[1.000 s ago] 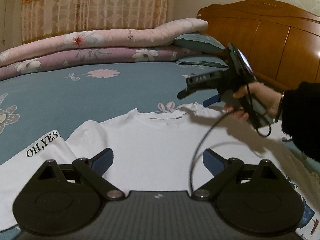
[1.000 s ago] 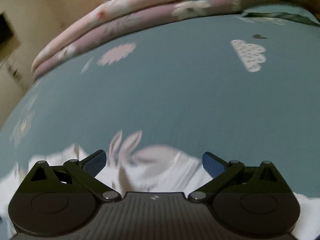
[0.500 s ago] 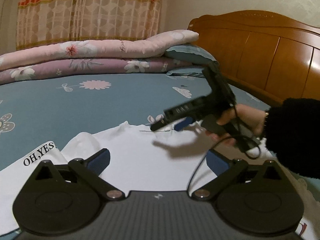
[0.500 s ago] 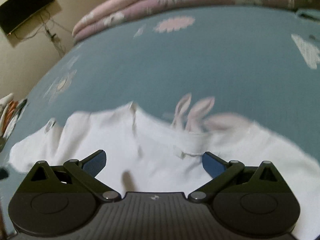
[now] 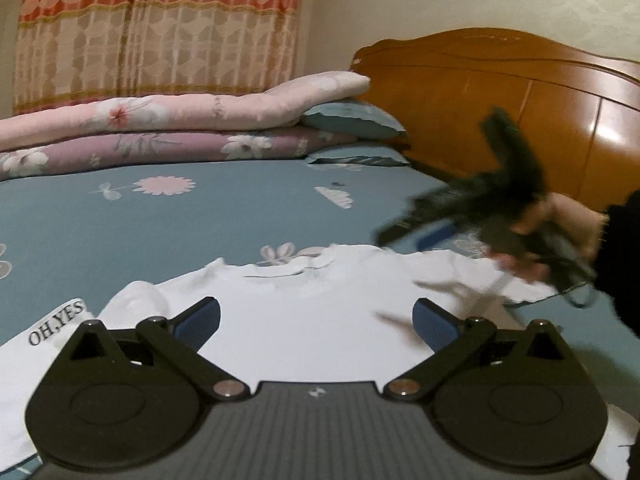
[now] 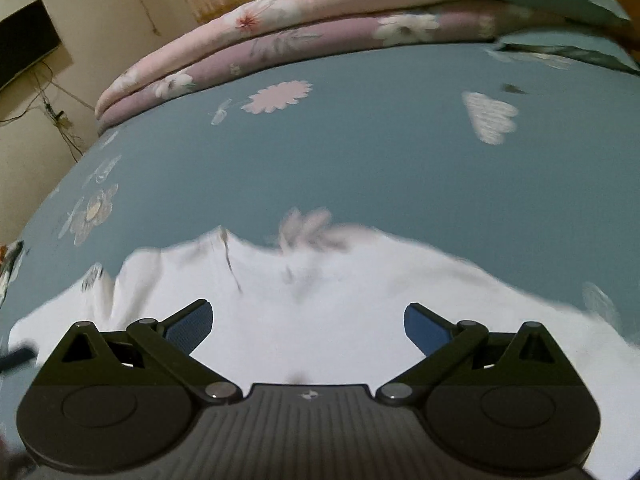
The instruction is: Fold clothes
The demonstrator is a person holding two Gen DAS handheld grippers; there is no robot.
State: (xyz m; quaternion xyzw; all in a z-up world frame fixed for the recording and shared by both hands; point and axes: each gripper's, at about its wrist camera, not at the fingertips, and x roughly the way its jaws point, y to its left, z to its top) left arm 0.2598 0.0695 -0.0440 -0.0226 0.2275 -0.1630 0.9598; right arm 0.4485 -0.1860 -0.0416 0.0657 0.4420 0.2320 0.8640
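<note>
A white T-shirt (image 5: 316, 332) lies flat on the blue floral bedsheet (image 5: 224, 220), collar away from both claws. The left gripper (image 5: 316, 322) hovers over it, fingers spread and empty; so does the right gripper (image 6: 308, 320). Only the left view shows the blurred hand (image 5: 560, 232) and wooden headboard (image 5: 520, 92); only the right shows the wall television (image 6: 24, 44)

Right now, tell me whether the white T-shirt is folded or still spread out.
Spread out. The white T-shirt lies flat on the blue bedsheet, collar and both shoulders showing, no fold across the body. Its lower part is out of view.
</note>
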